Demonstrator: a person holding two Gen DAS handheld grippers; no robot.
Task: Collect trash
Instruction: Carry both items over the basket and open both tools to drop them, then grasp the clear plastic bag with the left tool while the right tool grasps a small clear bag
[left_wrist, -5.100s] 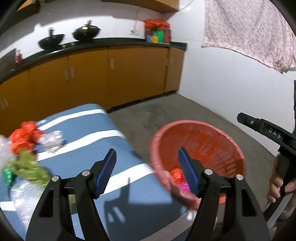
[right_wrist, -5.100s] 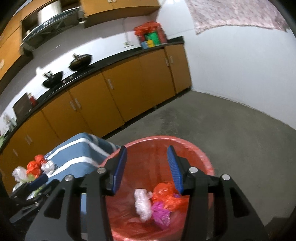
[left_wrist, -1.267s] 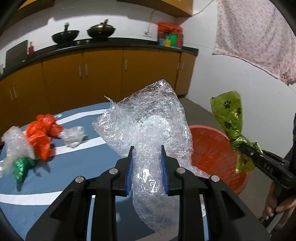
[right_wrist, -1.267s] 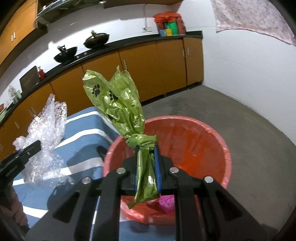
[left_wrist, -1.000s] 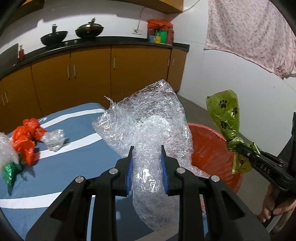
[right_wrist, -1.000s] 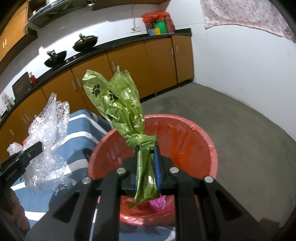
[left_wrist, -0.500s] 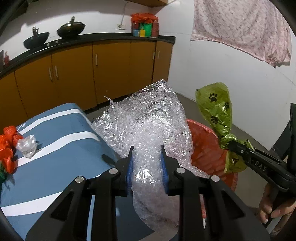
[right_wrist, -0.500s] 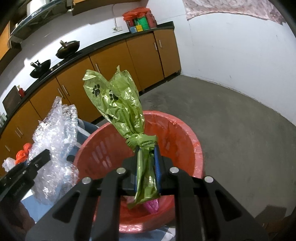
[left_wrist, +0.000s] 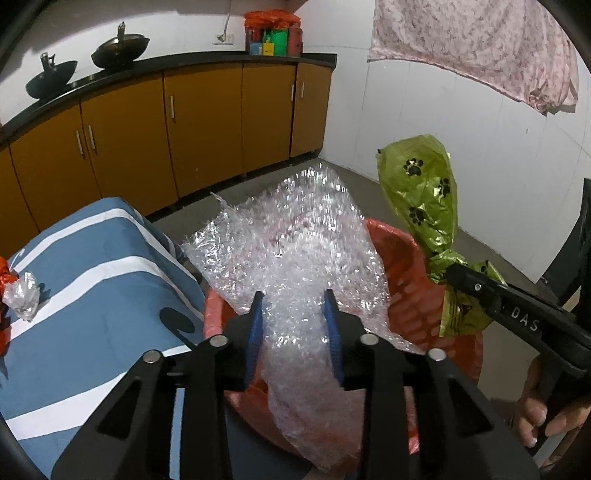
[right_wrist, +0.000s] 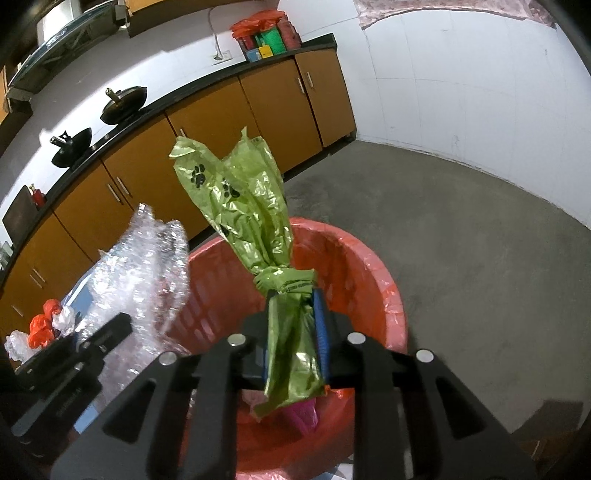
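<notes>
My left gripper is shut on a crumpled sheet of clear bubble wrap and holds it over the near rim of the red basket. My right gripper is shut on the knotted neck of a green paw-print bag, above the red basket. The green bag also shows in the left wrist view, to the right of the bubble wrap. Pink trash lies inside the basket.
A blue-and-white striped table stands left of the basket, with a clear plastic wad and red trash on it. Orange cabinets line the back wall. Bare concrete floor lies to the right.
Both grippers have moved right, from over the table to above the basket, each still holding its piece. The table trash has slid to the left edge of view.
</notes>
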